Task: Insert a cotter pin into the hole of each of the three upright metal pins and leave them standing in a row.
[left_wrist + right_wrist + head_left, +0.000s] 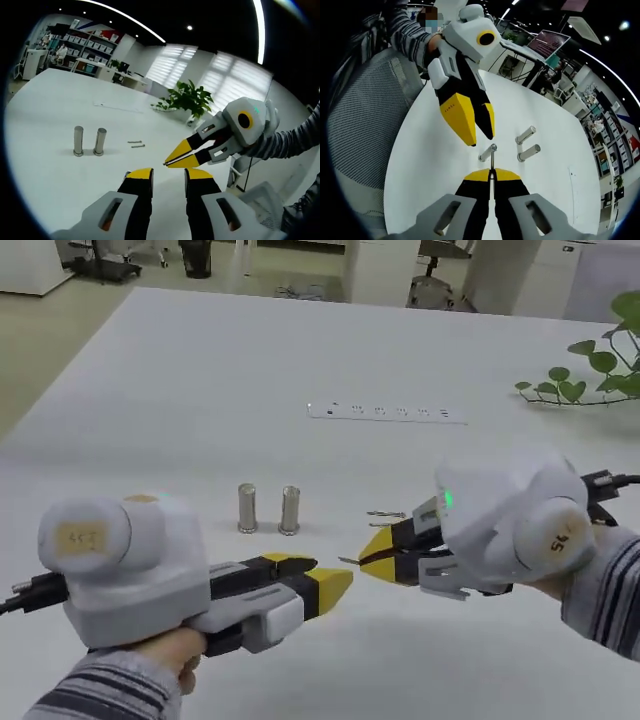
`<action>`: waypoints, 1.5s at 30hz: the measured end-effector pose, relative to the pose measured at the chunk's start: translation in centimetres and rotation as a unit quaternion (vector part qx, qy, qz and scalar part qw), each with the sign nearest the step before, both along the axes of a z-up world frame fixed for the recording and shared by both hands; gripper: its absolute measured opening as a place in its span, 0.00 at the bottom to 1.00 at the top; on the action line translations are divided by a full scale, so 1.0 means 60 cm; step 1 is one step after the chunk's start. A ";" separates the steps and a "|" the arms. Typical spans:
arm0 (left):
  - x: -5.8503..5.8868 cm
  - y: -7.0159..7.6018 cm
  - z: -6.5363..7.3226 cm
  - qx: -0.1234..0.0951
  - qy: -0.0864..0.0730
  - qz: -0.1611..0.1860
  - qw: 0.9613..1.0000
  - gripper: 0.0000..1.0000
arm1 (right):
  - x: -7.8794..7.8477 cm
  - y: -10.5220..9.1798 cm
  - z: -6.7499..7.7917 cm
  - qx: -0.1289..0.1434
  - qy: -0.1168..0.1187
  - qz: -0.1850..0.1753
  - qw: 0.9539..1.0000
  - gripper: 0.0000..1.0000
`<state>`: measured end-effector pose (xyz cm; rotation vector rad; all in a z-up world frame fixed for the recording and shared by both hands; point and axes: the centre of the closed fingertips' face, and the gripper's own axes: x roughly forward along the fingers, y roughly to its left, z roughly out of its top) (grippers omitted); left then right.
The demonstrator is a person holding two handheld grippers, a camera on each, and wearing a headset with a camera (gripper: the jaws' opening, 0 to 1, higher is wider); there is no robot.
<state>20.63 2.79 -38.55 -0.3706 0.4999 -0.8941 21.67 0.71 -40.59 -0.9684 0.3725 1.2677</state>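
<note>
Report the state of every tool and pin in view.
Left tool, open, empty.
Right tool, shut on a cotter pin.
Two metal pins, upright, side by side.
Third metal pin, near the tool tips, apparently upright.
Two loose cotter pins, lying flat on the table.

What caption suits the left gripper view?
Right gripper pinches a cotter pin before the open left gripper; two metal pins stand upright beyond.

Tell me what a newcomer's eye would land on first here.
Two yellow-tipped grippers nearly nose to nose at the front: the right gripper is shut on a thin cotter pin, the left gripper open facing it. Behind them two metal pins stand upright side by side on the white table, spare cotter pins lying to their right.
</note>
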 end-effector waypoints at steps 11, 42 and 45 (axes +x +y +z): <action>-0.003 -0.003 0.011 -0.032 0.011 0.002 0.999 0.06 | -0.025 0.022 0.014 0.018 -0.004 0.030 0.999 0.00; -0.021 -0.013 0.014 0.005 -0.042 -0.064 0.997 0.00 | -0.024 0.016 0.025 0.042 0.018 -0.001 0.999 0.00; -0.024 -0.010 0.008 0.032 -0.056 -0.082 0.994 0.00 | -0.027 0.017 0.026 0.045 0.026 0.001 0.999 0.00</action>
